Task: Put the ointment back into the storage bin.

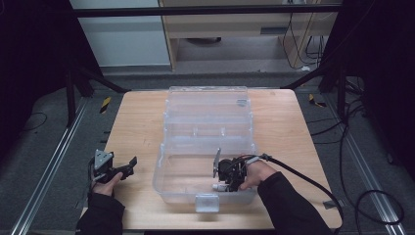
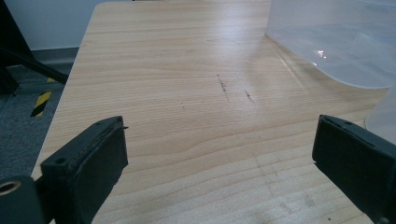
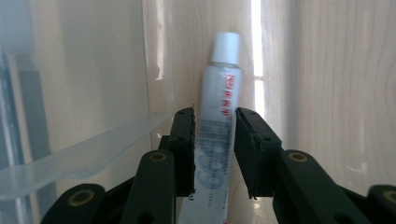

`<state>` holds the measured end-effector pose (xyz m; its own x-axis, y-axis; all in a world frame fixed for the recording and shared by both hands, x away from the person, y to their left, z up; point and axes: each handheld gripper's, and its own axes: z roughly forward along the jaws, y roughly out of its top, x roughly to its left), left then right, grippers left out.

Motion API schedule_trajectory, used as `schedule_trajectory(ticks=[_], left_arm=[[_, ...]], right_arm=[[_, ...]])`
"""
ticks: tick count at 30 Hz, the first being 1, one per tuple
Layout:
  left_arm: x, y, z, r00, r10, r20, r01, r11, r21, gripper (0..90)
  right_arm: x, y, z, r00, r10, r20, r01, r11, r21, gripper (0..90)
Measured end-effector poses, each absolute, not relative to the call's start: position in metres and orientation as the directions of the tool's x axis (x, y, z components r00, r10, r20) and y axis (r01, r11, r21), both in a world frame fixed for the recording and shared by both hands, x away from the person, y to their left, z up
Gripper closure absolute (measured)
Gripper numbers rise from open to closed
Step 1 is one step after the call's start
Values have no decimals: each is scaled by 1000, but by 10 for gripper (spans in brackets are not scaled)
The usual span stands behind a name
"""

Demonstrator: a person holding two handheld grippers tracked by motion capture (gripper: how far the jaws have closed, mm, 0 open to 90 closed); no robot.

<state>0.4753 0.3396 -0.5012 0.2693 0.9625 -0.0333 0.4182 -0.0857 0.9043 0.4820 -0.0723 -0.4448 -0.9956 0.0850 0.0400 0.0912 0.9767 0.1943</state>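
Right gripper [image 3: 214, 154] clamps the tube [image 3: 217, 135] (white-capped) inside the box [image 1: 161, 169].

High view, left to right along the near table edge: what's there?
Left gripper → front latch of the clear plastic box → right gripper, down inside the box, shut on a small white-capped tube.

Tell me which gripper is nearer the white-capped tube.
Right. The right gripper has its fingers clamped on the tube inside the clear box; the left gripper rests outside, across the box wall.

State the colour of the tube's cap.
White cap on the tube, clearest in the right gripper view.
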Motion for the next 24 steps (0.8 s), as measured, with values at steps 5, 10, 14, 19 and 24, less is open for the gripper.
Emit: schedule_trajectory(ticks=[5, 10, 14, 19, 24], left_arm=[[475, 340, -501, 270, 962, -33, 418, -86, 905, 27], [475, 339, -501, 270, 962, -32, 418, -87, 904, 27], [475, 339, -501, 270, 962, -32, 418, -87, 904, 27], [475, 340, -501, 270, 962, -32, 418, -87, 904, 27], [475, 339, -501, 269, 963, -32, 418, -87, 904, 27]], right_arm=[[483, -78, -435, -994, 107, 20, 109, 963, 248, 674], [482, -88, -419, -984, 177, -10, 163, 929, 331, 627], [481, -100, -403, -967, 255, -28, 219, 877, 427, 597], [476, -117, -388, -938, 345, -32, 273, 791, 548, 551], [470, -134, -380, -901, 432, -22, 320, 700, 639, 483]])
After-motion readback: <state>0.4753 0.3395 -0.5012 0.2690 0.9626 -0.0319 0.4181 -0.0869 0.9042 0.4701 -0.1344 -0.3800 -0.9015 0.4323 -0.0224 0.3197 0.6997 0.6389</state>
